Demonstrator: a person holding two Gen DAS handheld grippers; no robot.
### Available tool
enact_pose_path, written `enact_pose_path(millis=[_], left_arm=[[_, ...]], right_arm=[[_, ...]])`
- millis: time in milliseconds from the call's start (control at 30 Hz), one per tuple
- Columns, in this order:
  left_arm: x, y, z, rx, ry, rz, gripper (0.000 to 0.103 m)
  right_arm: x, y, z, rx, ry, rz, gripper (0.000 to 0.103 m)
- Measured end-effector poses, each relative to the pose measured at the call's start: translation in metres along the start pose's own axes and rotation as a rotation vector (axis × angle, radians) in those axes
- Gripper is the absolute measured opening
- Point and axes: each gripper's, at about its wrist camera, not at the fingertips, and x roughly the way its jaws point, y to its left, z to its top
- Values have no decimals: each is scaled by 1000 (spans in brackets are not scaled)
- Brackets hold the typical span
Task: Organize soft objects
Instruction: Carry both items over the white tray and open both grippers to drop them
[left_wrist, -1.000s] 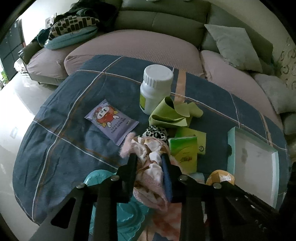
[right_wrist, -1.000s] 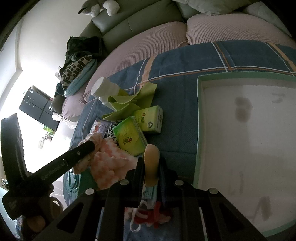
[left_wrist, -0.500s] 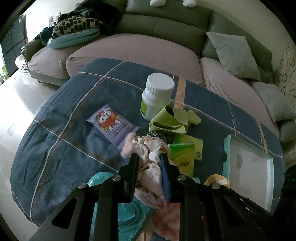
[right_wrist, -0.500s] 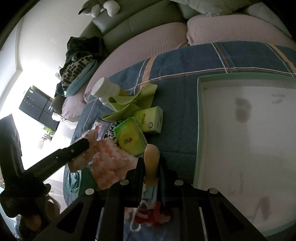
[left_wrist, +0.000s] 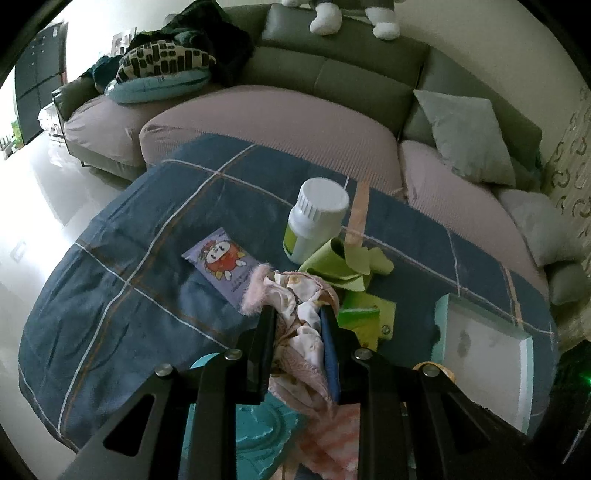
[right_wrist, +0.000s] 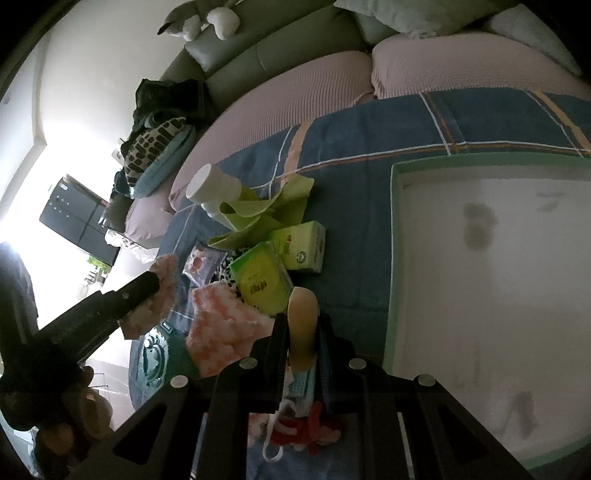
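While pink frilly cloth (left_wrist: 299, 325) is pinched in left claw (left_wrist: 297, 314) above teal plate (left_wrist: 258, 435), tan foam piece (right_wrist: 303, 317) is clamped in right claw (right_wrist: 301, 325). Counter crowded: white bottle (left_wrist: 314, 225), lime cloth (left_wrist: 343, 266), green tissue packs (right_wrist: 262, 280), purple wipes pouch (left_wrist: 221, 262), striped pink towel (right_wrist: 218, 325). Mint tray (right_wrist: 391, 258) sits just right of pile on plaid blanket (left_wrist: 129, 295).

White bottle (left_wrist: 316, 225) upright on blue plaid cloth (left_wrist: 147, 258), sofa (left_wrist: 332, 85) behind.
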Motion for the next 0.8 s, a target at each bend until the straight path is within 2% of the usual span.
enact_pose_path(millis=[100, 333, 600, 800], left_arm=[[-6, -2, 1, -10, -21, -5, 25], [-20, -26, 3, 15, -72, -73, 25], [-17, -81, -5, 115, -53, -193, 25], [-11, -117, -13, 196, -38, -240, 25]], right_arm=[[-10, 1, 1, 0, -26, -1, 17], [-44, -9, 8, 9, -113, -32, 17], [-90, -49, 15, 77, -214, -163, 16], [-119, -84, 16, 149, -274, -244, 17]])
